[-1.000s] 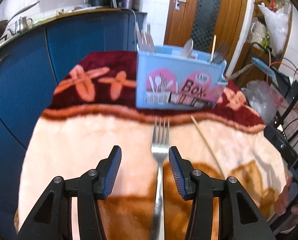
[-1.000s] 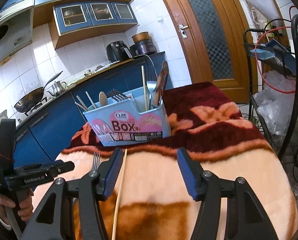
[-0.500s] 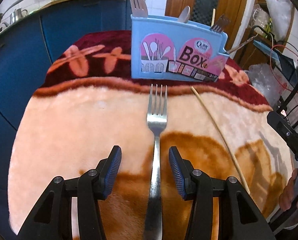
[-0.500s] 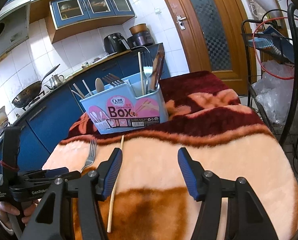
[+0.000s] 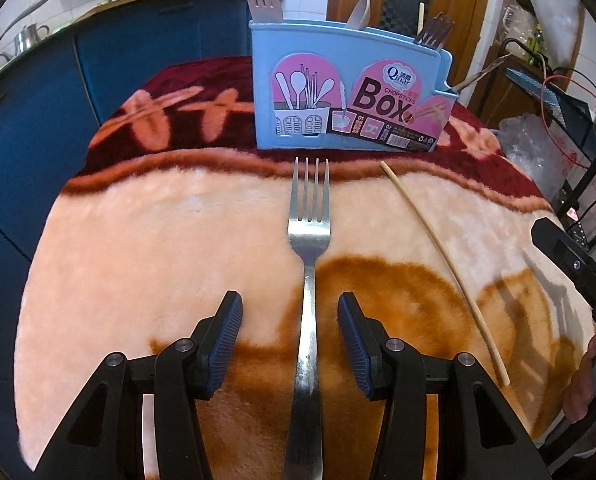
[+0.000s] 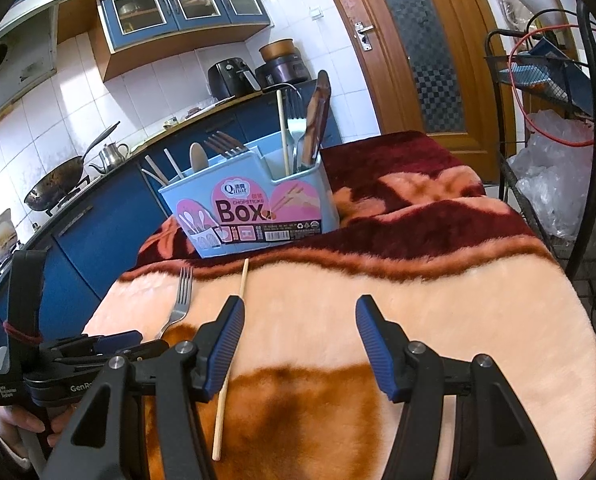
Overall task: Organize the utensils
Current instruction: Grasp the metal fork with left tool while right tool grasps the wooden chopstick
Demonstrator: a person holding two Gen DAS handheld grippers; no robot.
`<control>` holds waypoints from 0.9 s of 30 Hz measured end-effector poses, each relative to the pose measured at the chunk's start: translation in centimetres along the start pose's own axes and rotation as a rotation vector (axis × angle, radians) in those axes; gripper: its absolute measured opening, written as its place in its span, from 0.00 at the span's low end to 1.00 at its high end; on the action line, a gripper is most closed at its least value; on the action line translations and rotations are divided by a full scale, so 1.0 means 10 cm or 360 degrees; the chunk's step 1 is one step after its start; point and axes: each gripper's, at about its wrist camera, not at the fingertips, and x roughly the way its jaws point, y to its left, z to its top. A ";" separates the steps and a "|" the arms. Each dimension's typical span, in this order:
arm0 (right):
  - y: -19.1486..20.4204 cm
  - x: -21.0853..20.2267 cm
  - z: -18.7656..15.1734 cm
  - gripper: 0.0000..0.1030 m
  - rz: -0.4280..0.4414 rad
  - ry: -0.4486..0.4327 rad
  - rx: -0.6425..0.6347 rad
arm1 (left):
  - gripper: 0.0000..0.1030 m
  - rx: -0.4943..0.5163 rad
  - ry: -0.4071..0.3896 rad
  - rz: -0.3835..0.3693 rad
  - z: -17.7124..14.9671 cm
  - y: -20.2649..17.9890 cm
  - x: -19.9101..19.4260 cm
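Observation:
A steel fork [image 5: 309, 240] lies flat on the plush blanket, tines toward the blue chopsticks box [image 5: 349, 92]. My left gripper [image 5: 290, 320] is open, its pads on either side of the fork's handle, apart from it. A wooden chopstick [image 5: 441, 256] lies to the fork's right. In the right wrist view the fork [image 6: 180, 300] and chopstick [image 6: 232, 352] lie in front of the box [image 6: 254, 204], which holds forks, a spoon and chopsticks. My right gripper [image 6: 298, 344] is open and empty above the blanket, right of the chopstick.
The blanket [image 6: 437, 320] covers a small round table. Blue kitchen cabinets [image 5: 38, 100] stand left and behind. A wire rack [image 6: 545, 128] with cables and plastic bags stands at the right. A wooden door [image 6: 417, 40] is behind.
My left gripper has drawn back and lowered along the fork, so more of the fork shows and the pads now flank its handle. My right gripper has shifted a little; both stayed open.

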 end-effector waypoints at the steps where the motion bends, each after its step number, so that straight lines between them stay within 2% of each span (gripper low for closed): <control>1: 0.00 0.00 0.00 0.60 0.0001 0.0003 0.0000 | 0.50 0.0002 -0.0002 0.0001 0.00 0.00 0.00; 8: 0.04 0.04 -0.01 0.60 0.0007 0.0023 -0.0010 | 0.48 0.0013 -0.0016 -0.0023 0.02 0.00 0.03; 15: 0.15 0.07 0.03 0.60 0.0006 0.0056 -0.0078 | 0.28 0.0021 -0.0050 -0.0050 0.06 0.02 0.06; 19: 0.28 0.13 0.05 0.60 0.0006 0.0134 -0.0157 | 0.16 0.0000 -0.0073 -0.0091 0.04 0.04 0.04; 22: 0.36 0.21 0.09 0.60 0.0004 0.0246 -0.0214 | 0.08 -0.0045 -0.0090 -0.0147 0.03 0.09 0.02; 27: 0.47 0.33 0.13 0.60 0.0016 0.0392 -0.0285 | 0.05 -0.0111 -0.0113 -0.0236 -0.01 0.17 -0.03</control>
